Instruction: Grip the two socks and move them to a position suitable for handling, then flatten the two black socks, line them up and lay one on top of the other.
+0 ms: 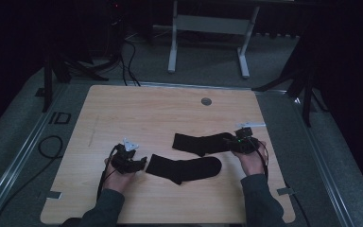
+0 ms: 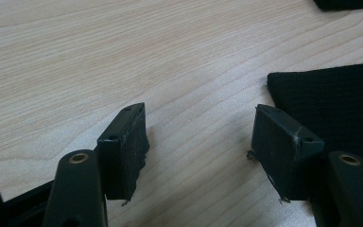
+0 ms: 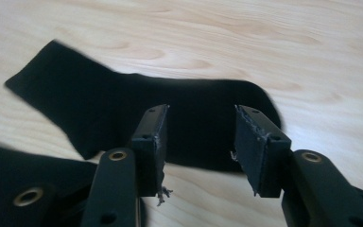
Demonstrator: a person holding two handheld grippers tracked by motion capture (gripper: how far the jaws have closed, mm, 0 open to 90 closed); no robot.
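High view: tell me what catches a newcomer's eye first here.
Two black socks on the pale wooden table: the far sock lies toward the right, the near sock at the middle front. An open gripper flanks each: the left gripper at the near sock's cuff, the right gripper over the far sock's toe end.

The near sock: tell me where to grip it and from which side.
Take the near sock by its cuff edge, the end toward the left gripper. It lies flat on the table, so probably slide in low from that side, one jaw under the edge.
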